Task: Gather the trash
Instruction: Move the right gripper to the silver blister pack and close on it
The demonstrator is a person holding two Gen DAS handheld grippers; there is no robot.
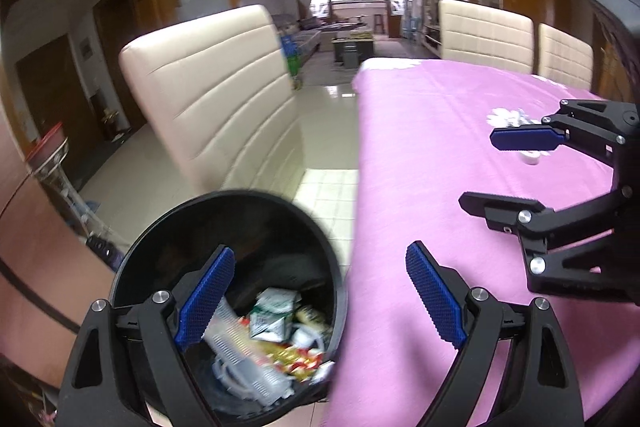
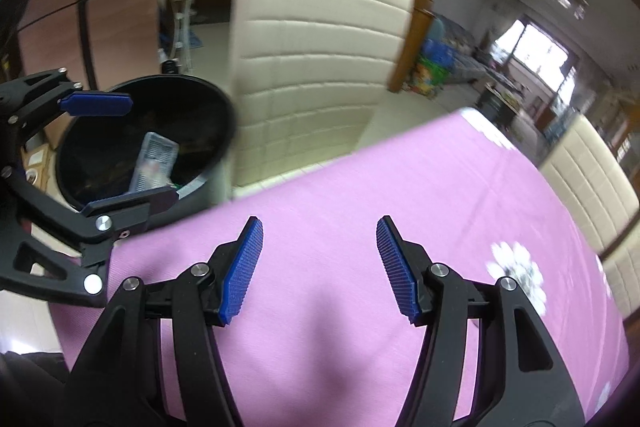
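The tablecloth (image 2: 360, 187) was matt pink cloth. The bin (image 1: 132, 267) looked glossy black plastic. The floor (image 1: 320, 107) tiles shone.

My left gripper (image 1: 320, 301) and right gripper (image 2: 320, 269) are matte black plastic frames with triangular cut-outs, round silver screws at the joints, and blue ribbed pads (image 2: 243, 269) lining each finger.
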